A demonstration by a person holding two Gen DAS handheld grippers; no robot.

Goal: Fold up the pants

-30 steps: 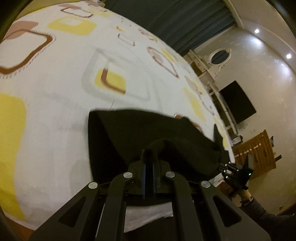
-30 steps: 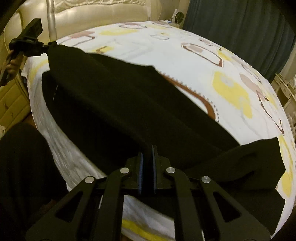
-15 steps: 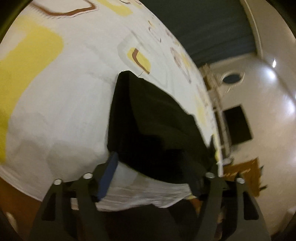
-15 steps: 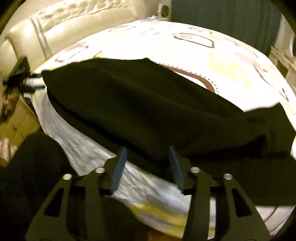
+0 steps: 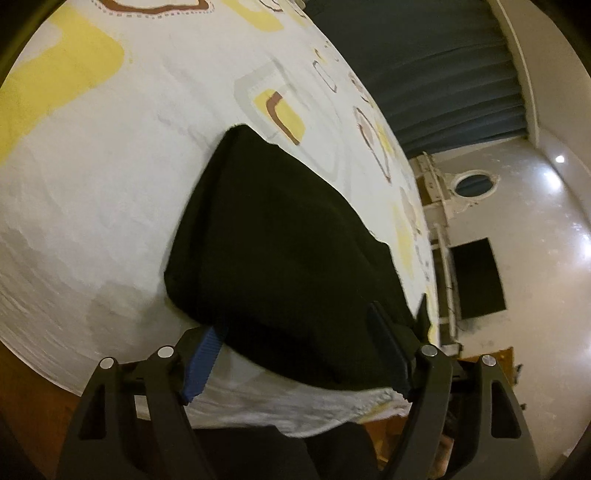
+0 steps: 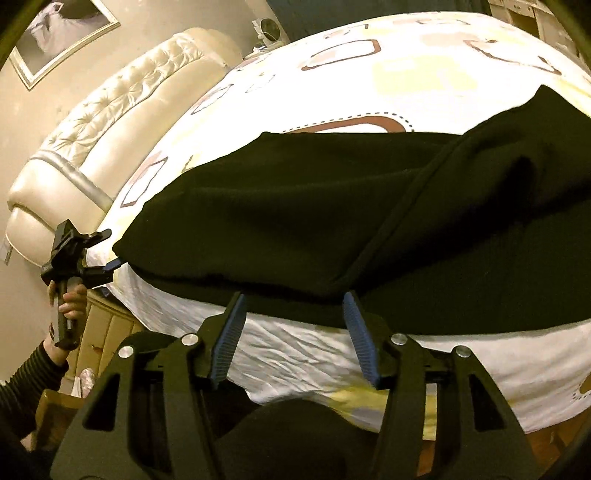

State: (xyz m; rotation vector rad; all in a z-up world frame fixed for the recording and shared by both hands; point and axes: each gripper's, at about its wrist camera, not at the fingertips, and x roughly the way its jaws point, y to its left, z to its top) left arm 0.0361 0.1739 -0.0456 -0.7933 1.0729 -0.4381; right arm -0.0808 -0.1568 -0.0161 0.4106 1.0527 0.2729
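Black pants (image 6: pixel 295 221) lie folded along the bed's (image 5: pixel 110 184) near edge. The left hand-held gripper (image 5: pixel 295 350) stands apart; the right hand-held gripper (image 6: pixel 293 332) is opening, nothing clamped. Best to back both away without snagging the fold

This is a bedroom in a home. A wide bed (image 6: pixel 424 92) with a patterned sheet fills both views, with a tufted headboard (image 6: pixel 122 110) and a framed picture (image 6: pixel 59 33) at upper left. Dark curtains (image 5: pixel 436 74) hang at upper right of the left view.
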